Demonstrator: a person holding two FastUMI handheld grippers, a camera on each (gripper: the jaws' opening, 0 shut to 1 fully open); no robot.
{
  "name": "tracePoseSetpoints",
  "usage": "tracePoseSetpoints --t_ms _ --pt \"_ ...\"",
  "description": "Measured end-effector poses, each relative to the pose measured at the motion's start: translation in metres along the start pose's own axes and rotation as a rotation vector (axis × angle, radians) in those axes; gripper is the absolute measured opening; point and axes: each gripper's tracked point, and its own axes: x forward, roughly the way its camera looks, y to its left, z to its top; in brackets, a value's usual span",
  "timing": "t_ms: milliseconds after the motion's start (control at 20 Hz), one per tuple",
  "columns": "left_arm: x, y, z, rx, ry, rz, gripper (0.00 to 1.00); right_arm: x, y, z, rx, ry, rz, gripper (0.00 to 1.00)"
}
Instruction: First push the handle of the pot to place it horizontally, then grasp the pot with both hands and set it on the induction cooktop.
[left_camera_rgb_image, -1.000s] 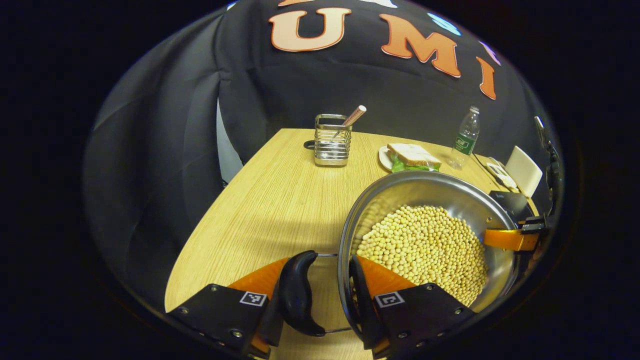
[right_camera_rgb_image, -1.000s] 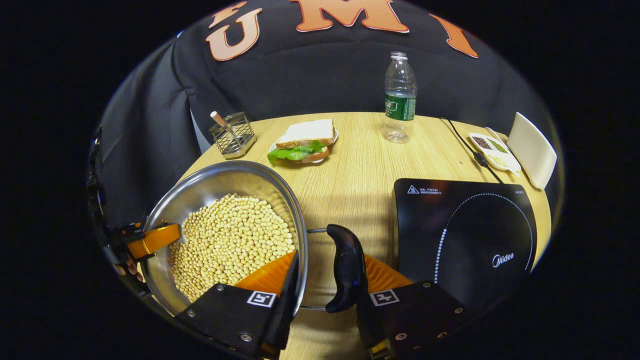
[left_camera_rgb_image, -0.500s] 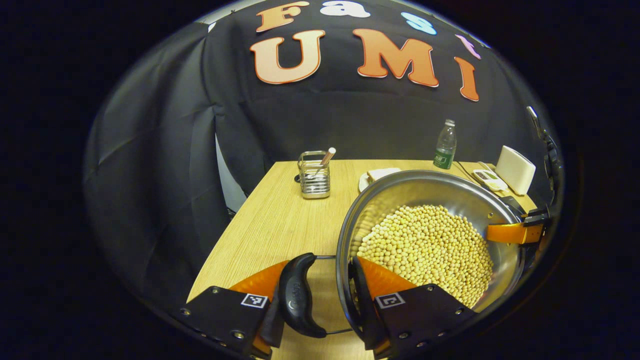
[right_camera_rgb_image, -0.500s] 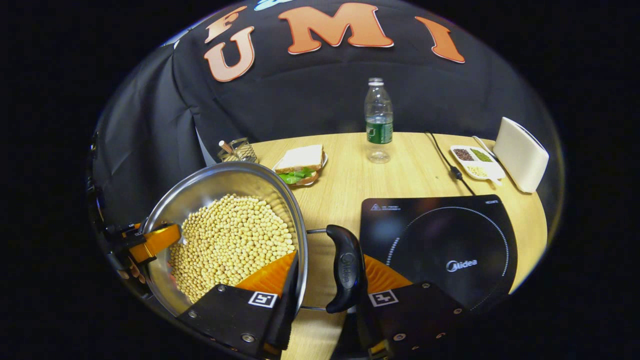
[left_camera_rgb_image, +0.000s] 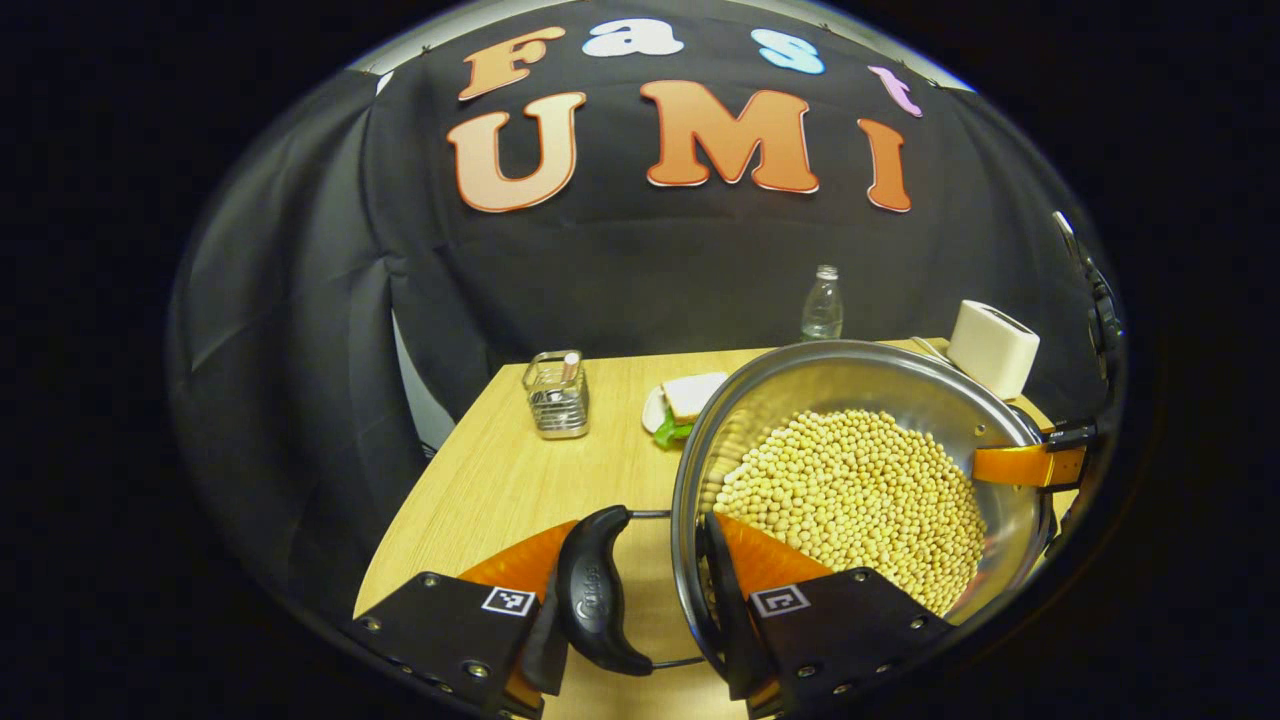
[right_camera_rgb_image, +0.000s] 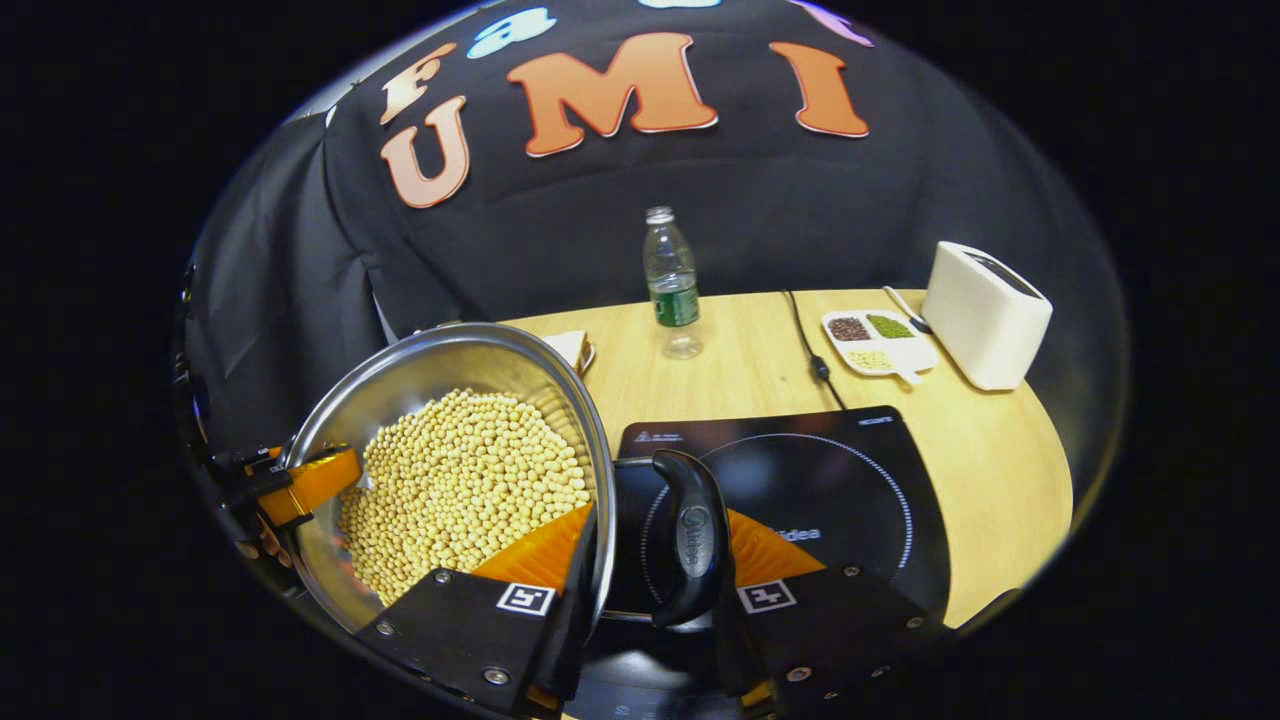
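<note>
Facing up, pot (right_camera_rgb_image: 450, 480) level, handles (right_camera_rgb_image: 690, 535) sideways.

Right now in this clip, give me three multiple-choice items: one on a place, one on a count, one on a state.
1. Where does the water bottle stand?
A. On the table behind the induction cooktop
B. Inside the pot
C. On the toaster

2. How many sections of the small white dish hold food?
A. One
B. Three
C. Six

3. How is the pot held?
A. By neither gripper
B. By the left gripper alone
C. By both, the right gripper too

Answers: 1 A, the bottle stands on the wood beyond the cooktop's far edge. 2 B, three separate piles show in the dish. 3 C, each gripper straddles the rim and a black side handle.
</note>
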Motion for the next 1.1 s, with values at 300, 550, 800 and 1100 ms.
tracePoseSetpoints --t_ms 300,550,800,1100 --pt "0.003 0.001 0.005 0.021 -0.025 -0.055 0.63 -0.021 -0.059 0.009 0.038 -0.029 -0.06 0.52" --pt "0.004 -0.001 0.007 0.039 -0.044 -0.093 0.63 -0.029 -0.101 0.017 0.071 -0.053 -0.1 0.52" --pt "0.007 -0.002 0.007 0.046 -0.054 -0.124 0.63 -0.033 -0.137 0.021 0.097 -0.064 -0.135 0.52" --pt "0.01 -0.005 0.006 0.041 -0.062 -0.152 0.62 -0.033 -0.167 0.024 0.118 -0.073 -0.167 0.48"
